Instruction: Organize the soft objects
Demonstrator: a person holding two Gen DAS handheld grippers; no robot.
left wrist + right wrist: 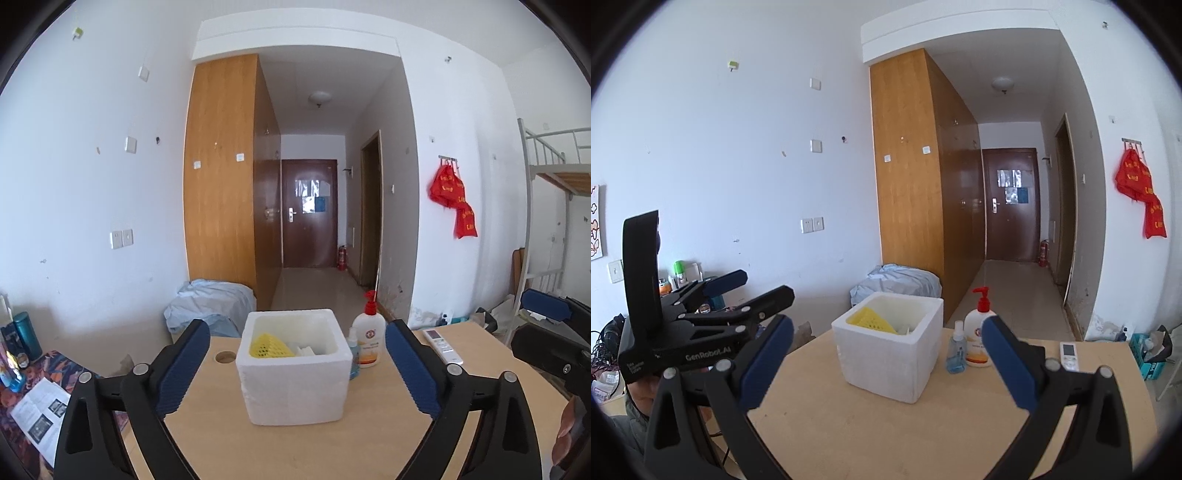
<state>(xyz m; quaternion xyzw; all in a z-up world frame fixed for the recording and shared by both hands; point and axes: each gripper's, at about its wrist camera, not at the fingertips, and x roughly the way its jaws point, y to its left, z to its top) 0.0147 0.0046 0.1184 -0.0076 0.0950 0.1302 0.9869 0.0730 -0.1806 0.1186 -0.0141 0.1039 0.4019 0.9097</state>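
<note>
Here, left gripper (pixel 293 363) jaws spread wide, nothing between the blue pads; it hangs above the near part of the table (pixel 332 450), aimed straight at the white foam box (pixel 293 384). Right gripper (pixel 886 363) jaws equally wide apart, empty, held to the right of the left one and seeing the box from an angle.

Foam box stands upright near the table's middle, open top. Inside: yellow mesh item (pixel 269 346) leaning at the left, something white (pixel 304 350) beside it, too small to tell what.

Just right of the box: small blue bottle (pixel 956 347), then red-topped pump bottle (pixel 979 332), the two nearly touching. Further right, white remote control (pixel 1069 355) flat on the table.

Round hole (pixel 225 356) in the tabletop left of the box.

Beyond the far edge, pale blue bundle of cloth (pixel 210 306) on the floor against the wooden wardrobe (pixel 221 166)
</note>
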